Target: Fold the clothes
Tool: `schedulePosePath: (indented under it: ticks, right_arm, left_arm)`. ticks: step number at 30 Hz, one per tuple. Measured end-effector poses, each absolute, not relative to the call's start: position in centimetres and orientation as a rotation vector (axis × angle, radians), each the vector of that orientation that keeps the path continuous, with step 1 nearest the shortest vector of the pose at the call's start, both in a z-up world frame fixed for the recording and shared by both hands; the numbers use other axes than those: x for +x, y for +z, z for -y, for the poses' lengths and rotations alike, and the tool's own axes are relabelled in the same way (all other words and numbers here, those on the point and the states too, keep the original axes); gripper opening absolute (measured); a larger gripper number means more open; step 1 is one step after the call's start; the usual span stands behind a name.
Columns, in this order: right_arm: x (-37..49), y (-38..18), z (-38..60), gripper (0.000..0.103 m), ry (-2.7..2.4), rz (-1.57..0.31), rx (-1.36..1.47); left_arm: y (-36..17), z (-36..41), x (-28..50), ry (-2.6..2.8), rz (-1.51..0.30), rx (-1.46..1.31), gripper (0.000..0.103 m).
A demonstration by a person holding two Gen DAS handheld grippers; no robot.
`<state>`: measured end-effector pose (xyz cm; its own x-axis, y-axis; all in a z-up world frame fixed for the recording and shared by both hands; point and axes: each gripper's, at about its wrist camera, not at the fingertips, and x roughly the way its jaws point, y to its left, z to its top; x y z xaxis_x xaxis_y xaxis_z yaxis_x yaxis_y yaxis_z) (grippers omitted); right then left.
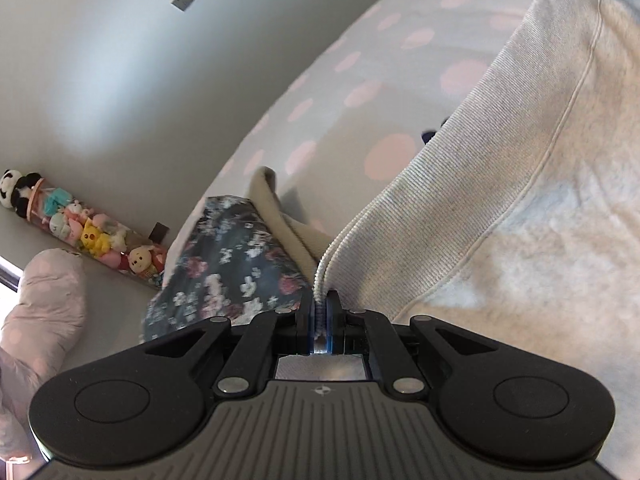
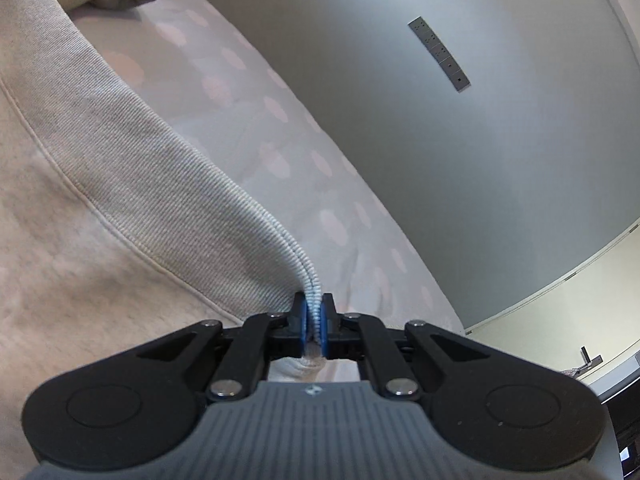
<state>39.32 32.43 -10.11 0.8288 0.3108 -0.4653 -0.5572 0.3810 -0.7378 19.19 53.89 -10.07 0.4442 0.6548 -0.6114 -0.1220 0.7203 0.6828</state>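
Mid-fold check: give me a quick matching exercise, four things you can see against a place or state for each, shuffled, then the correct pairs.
Things:
1. left gripper
2. light grey fleece sweatshirt with a ribbed hem
3. dark floral-print folded cloth
4. clear tube of small plush toys

Places or states:
A. lies along the foot of the grey wall
B. pinched at its ribbed hem by both grippers
C. shut on ribbed fabric between blue-padded fingers
D. lies on the pink-dotted bed sheet, beside a beige garment

Pairs: 1-C, 2-B, 3-D, 4-A. The right gripper grips the same hem.
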Motion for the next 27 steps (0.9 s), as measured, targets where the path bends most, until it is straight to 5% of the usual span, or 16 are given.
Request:
schedulePosePath:
  ticks: [6, 12, 14, 17, 27]
  right_arm:
    - [41.5, -14.5, -34.6, 0.007, 0.569, -0.346, -1.045]
    - [41.4, -15.0, -34.1, 0.013, 0.561, -0.404, -1.026]
    - [41.0, -13.9, -33.4, 0.042, 0.544, -0.399, -1.010]
    - [40.3, -10.9, -31.4, 0.048, 0.518, -0.397, -0.944]
    - [35.8, -5.2, -20.4, 0.050, 0.549, -0.671, -0.497]
  left_arm:
    - [-13.7, -55.7, 20.4, 0.506, -1.011, 0.572, 0.003]
    - [-10.7, -54.6, 18.4, 0.524, -0.911, 0.540, 0.007]
    - [-9.6, -54.2, 17.8, 0.529, -0.878, 0.530, 0.028]
    - [-8.1, -53.6, 16.8, 0.538, -0.828, 0.513, 0.061]
    - [-1.2, -49.6, 7.0, 0.590, -0.783, 0.192, 0.061]
